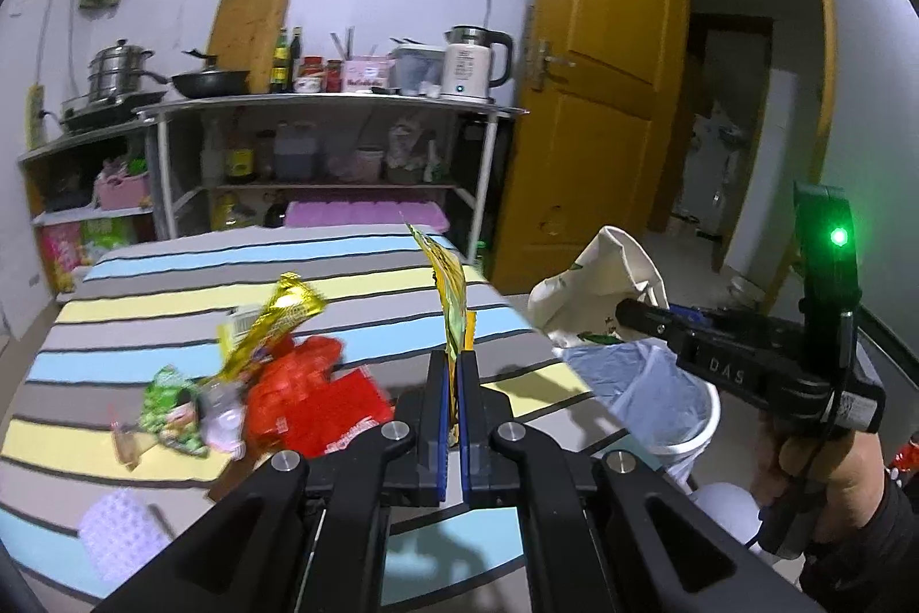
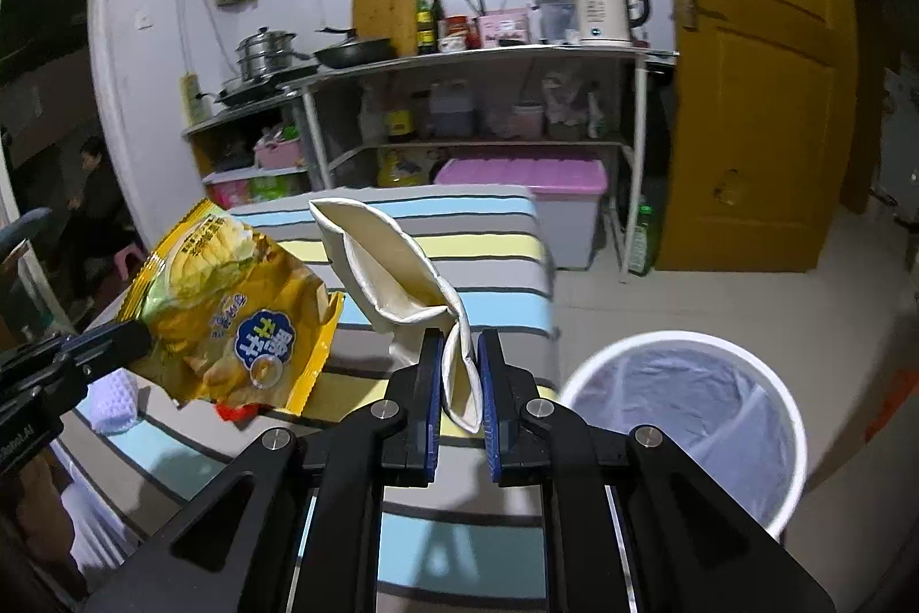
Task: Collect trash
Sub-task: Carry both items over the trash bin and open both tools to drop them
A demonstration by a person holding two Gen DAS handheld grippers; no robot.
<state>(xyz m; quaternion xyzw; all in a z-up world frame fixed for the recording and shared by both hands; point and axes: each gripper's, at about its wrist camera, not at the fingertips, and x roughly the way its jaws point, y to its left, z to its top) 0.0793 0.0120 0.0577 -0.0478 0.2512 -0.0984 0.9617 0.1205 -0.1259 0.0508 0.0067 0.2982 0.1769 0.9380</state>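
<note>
Left wrist view: the left gripper [image 1: 454, 383] is shut tight on a yellow chip bag [image 1: 451, 285]. We see the bag edge-on here, so it looks thin. Its long side stands up from the jaws and leans a bit away. More trash lies on the striped table [image 1: 172, 262], left of the jaws: a gold wrapper [image 1: 275, 320], a red wrapper [image 1: 310, 400] and a green wrapper [image 1: 172, 406]. Off to the right, past the table edge and lower down, is the white bin [image 1: 698, 423] w/ a blue bag liner. The right gripper [image 1: 626, 314] is over there, holding a cream paper bag [image 1: 603, 280] just above the bin. A hand [image 1: 815, 463] holds its handle.

Right wrist view: the right gripper [image 2: 461, 371] is closed on the cream paper bag [image 2: 396, 262]. The jaws stand a little apart bc the folded paper fills the gap. The bag sticks up and to the left, away from the jaws. The white bin [image 2: 795, 417] sits low on the right, close by. The left gripper [image 2: 132, 340] comes in from the left w/ the yellow chip bag [image 2: 241, 320] hanging over the striped table [image 2: 488, 234].

I think the right hand is nearer the bin, so its bag prob goes in first. The chip bag must cross to the right, over the table edge, before it can drop.
</note>
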